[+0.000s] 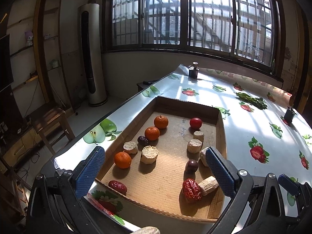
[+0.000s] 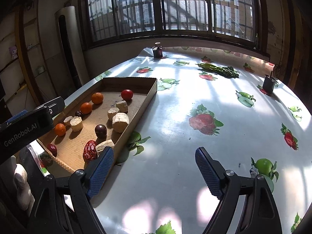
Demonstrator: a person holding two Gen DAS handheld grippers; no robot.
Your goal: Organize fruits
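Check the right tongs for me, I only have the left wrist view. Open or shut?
Observer: Open. The right tongs have nothing between them.
Operator: Over the box?
Observer: No, they're over bare tablecloth, to the right of the cardboard box.
Operator: Near any fruit?
Observer: Their left fingertip appears at the box's near right corner, next to the big red date. I can't tell whether it's touching.

We look forward from both wrists toward the barred window (image 1: 187, 13). Our left view sits close over the shallow brown cardboard tray (image 1: 221, 128); our right view, beside it, shares that tray (image 2: 150, 95).
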